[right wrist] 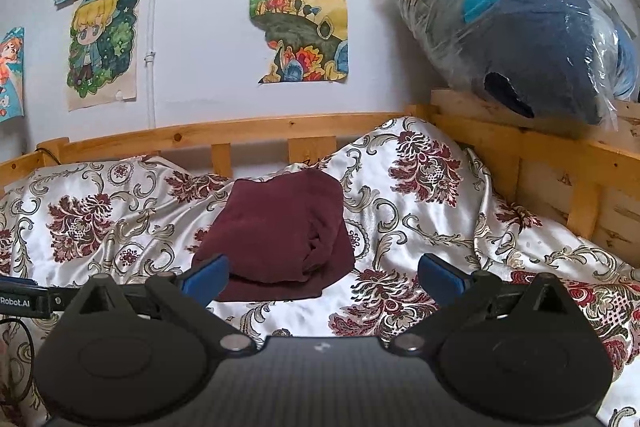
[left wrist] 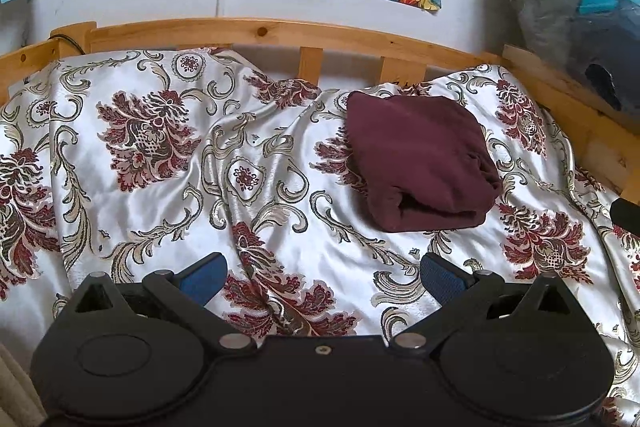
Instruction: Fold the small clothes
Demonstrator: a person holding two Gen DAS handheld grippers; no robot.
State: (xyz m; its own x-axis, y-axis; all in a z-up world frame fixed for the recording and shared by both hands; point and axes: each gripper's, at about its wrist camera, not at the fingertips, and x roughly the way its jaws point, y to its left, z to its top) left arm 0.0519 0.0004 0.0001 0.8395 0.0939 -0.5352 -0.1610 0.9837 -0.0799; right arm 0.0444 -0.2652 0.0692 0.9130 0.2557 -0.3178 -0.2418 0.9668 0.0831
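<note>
**Folded maroon garment lies ahead of both grippers, nearer the right one**

We find one maroon garment (left wrist: 420, 163) lying on the floral satin bedspread (left wrist: 160, 187), toward the far side of the bed, close to the wooden bed rail (left wrist: 280, 31). It already reads as a compact, roughly square bundle, with its rolled fold edge facing the near side and a puckered seam on its right flank. We see no clear long axis; the bundle is about as wide as it is deep.

The left gripper (left wrist: 320, 277) hangs over bare bedspread with its blue pads spread wide and nothing between them. From it, the garment sits ahead and to the right, well apart from the fingertips.

The right gripper (right wrist: 322, 277) also stands spread wide and empty. In its view the garment (right wrist: 280, 239) lies almost straight ahead, slightly left of centre, with the near fold edge just beyond the left blue pad (right wrist: 206, 277). We cannot tell whether that pad touches the cloth.

We judge the right gripper the nearer of the two, and better aligned with the bundle. We judge the folding of this piece to be done or nearly so. Any further handling would suit a forward approach from the right gripper onto the near edge. The slippery bedspread may bunch under a pushing contact.
</note>
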